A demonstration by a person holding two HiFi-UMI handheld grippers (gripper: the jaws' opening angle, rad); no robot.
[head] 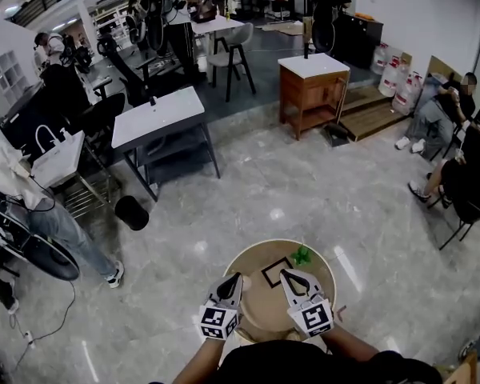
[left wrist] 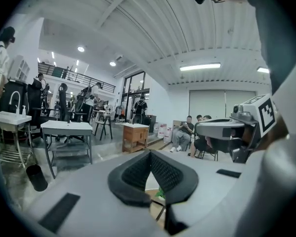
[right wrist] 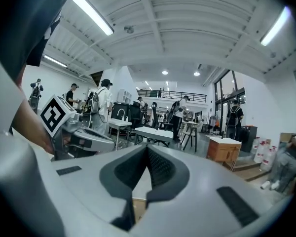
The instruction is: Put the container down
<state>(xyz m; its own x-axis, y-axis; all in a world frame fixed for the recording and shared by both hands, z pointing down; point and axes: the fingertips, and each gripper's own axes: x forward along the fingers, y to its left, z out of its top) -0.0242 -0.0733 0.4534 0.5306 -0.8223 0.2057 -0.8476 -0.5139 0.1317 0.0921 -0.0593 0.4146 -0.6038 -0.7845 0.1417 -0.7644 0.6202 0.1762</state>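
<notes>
A small green object (head: 302,255) lies on the round wooden table (head: 256,310) below me, beside a black square outline (head: 276,272); I cannot tell whether it is the container. My left gripper (head: 238,278) hovers over the table's left part, jaws shut and holding nothing. My right gripper (head: 286,274) hangs just right of it, over the square outline, also shut and empty. In the left gripper view the pads meet at the left gripper (left wrist: 149,155), with the green object (left wrist: 160,192) below and the right gripper (left wrist: 237,132) alongside. The right gripper (right wrist: 147,150) shows closed pads too.
A grey-marble floor surrounds the table. A black bin (head: 131,212) and a white-topped table (head: 158,117) stand at the far left. A wooden cabinet (head: 312,90) is at the back. Seated people (head: 464,158) occupy the right side.
</notes>
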